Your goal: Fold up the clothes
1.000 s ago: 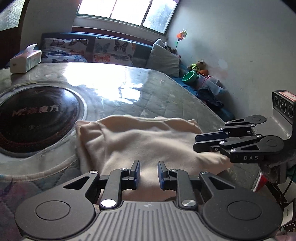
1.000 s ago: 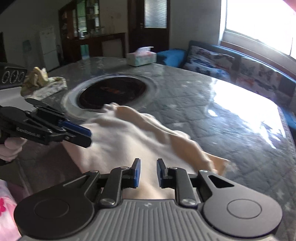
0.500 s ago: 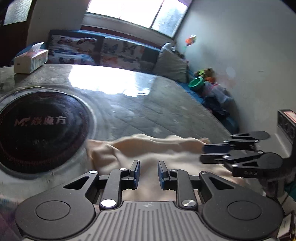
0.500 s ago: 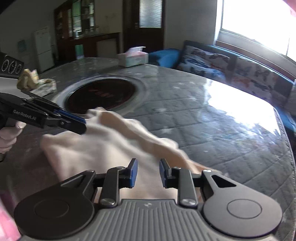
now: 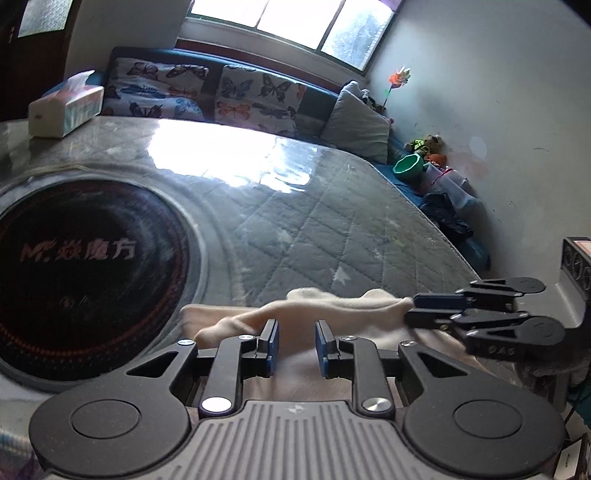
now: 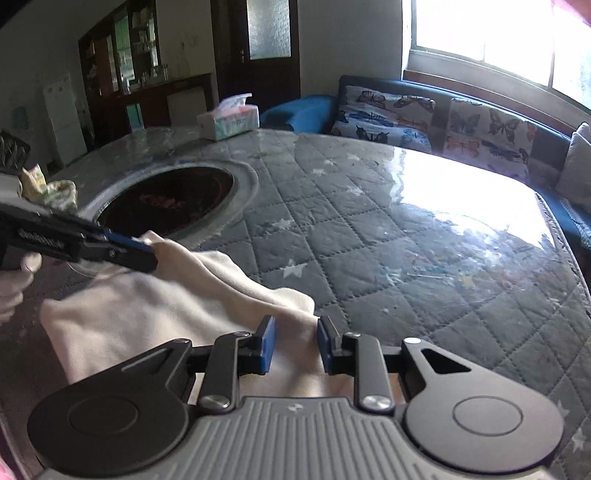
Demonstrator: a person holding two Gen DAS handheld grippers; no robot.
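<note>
Cloth (image 5: 332, 308) cream, on quilted table (image 5: 332, 229); left gripper (image 5: 295, 343) & right gripper (image 6: 293, 341) each pinch its edge.

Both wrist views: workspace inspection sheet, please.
Surface: grey quilted table cover, glossy; black round inset.
Job's things: cream cloth, one edge lifted between the grippers, the rest lying on the cover.
Clutter: white tissue box; crumpled patterned rag.
Grippers: left gripper and right gripper each appear shut on the cloth edge.
Cables: nothing seen.
Surroundings: butterfly-print sofa cushions, bright window, green bowl by the wall.
</note>
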